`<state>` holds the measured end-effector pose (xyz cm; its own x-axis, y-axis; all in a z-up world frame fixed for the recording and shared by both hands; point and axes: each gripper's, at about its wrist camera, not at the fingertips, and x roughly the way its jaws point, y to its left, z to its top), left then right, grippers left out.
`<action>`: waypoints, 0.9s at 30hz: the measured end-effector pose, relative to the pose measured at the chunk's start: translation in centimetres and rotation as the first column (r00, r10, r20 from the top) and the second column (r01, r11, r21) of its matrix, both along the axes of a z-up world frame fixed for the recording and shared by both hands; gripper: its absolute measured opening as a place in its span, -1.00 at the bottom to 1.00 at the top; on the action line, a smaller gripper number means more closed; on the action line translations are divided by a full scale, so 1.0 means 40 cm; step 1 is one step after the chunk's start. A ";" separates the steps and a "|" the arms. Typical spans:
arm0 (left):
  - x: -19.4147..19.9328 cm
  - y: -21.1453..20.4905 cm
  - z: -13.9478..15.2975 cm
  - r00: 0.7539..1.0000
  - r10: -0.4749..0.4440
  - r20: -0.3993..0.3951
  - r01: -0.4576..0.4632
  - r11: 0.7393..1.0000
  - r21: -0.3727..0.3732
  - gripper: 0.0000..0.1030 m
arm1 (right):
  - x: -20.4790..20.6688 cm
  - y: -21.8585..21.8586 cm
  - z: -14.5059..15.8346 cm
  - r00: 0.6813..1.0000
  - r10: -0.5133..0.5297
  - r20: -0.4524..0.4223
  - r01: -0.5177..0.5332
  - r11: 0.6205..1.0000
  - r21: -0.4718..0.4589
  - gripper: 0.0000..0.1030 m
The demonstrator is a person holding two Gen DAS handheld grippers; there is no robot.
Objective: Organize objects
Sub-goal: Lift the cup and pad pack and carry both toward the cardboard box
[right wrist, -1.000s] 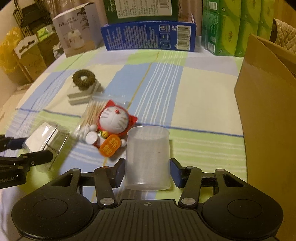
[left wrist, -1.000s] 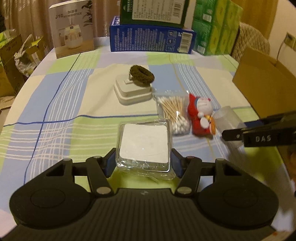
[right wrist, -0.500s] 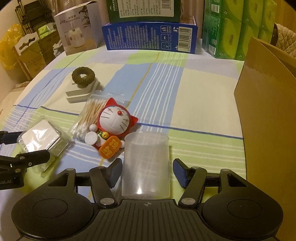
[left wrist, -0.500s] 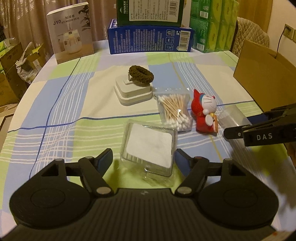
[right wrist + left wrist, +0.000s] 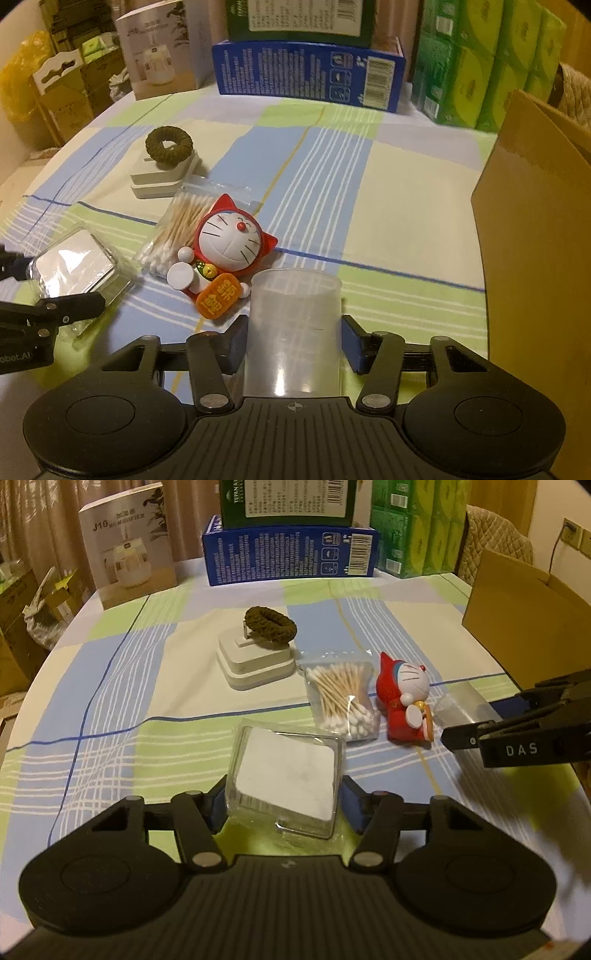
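Warm, yellowish indoor light fills both views, fairly dim, and tints the checked surface amber. It seems to fall from overhead: a bright streak of glare runs down the near wall of the clear cup, and pale reflections spread over the clear square box in the right wrist view. Soft, short shadows lie beside the red cat figure. Fisheye distortion bends the surface's stripes and the stacked cartons toward the rims, and the corners go black. The middle is reasonably sharp; the right gripper and the cloth beneath it smear with blur in the left wrist view.
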<state>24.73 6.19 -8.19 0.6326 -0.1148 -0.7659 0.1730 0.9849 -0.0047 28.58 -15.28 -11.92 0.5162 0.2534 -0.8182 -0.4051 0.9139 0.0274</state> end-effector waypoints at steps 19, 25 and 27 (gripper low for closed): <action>-0.038 -0.015 0.069 1.000 0.025 0.004 -0.025 0.999 -0.021 0.00 | -0.059 -0.030 0.101 0.996 -0.091 0.006 0.089 0.989 0.120 -0.05; -0.084 -0.024 0.128 0.998 0.053 0.020 -0.053 0.998 -0.023 0.00 | -0.108 -0.043 0.154 0.994 -0.107 0.010 0.104 0.981 0.161 -0.05; -0.102 -0.027 0.155 0.998 0.063 0.027 -0.062 0.998 -0.028 0.00 | -0.132 -0.048 0.171 0.994 -0.107 0.007 0.104 0.981 0.166 -0.05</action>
<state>20.64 5.10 -2.00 0.6603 -0.0947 -0.7450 0.1119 0.9934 -0.0271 23.31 -17.19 -5.10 0.5599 0.3278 -0.7609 -0.3086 0.9348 0.1757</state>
